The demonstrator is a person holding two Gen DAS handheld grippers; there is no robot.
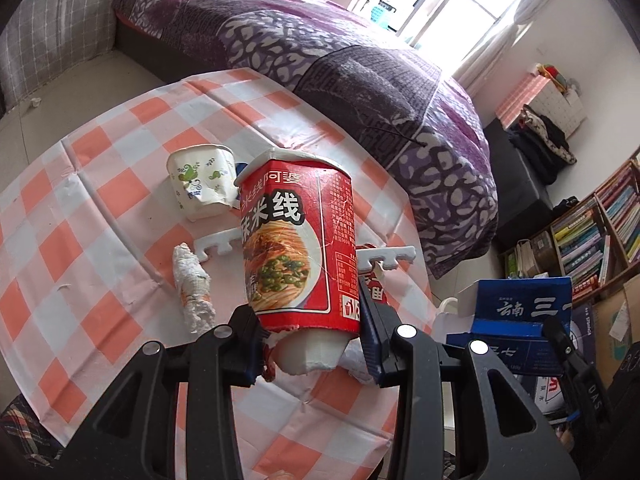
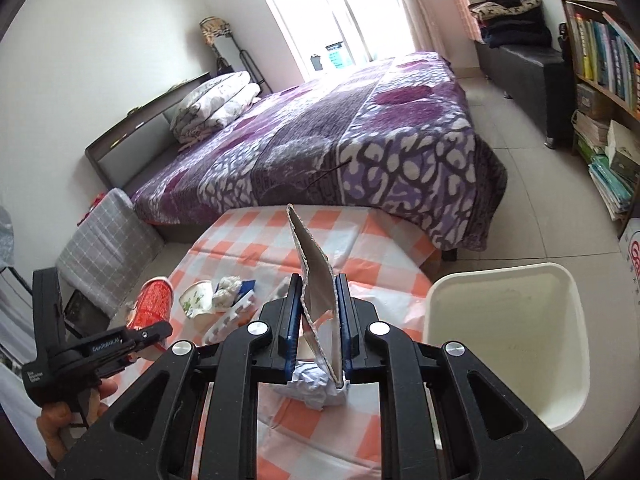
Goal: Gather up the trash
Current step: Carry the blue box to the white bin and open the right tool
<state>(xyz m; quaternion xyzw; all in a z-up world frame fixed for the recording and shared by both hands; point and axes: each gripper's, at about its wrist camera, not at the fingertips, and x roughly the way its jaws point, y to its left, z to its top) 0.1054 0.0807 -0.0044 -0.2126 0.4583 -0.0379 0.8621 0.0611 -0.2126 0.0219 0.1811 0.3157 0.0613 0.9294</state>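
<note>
Checked table point(image 1: 100, 184) near purple bed point(image 1: 320, 60), white bin point(image 2: 500, 344) at right edge. Left tool point(image 1: 310, 320) clamped on red noodle cup point(image 1: 298, 236), lifted over table. Right tool point(image 2: 318, 320) pinching flattened blue carton point(image 2: 316, 276), edge-up, w/ crumpled paper point(image 2: 316, 388) just below.

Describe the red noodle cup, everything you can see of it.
The red noodle cup is a tall paper tub with a white rim and white inner cup showing at its torn bottom. Its label carries a noodle photo and large Chinese characters. It looks crumpled and creased. The left tool is shut on its lower end, one pad on each side, holding it tilted above the checked tablecloth. From the right wrist view it appears as a red cylinder beside that tool.
</note>
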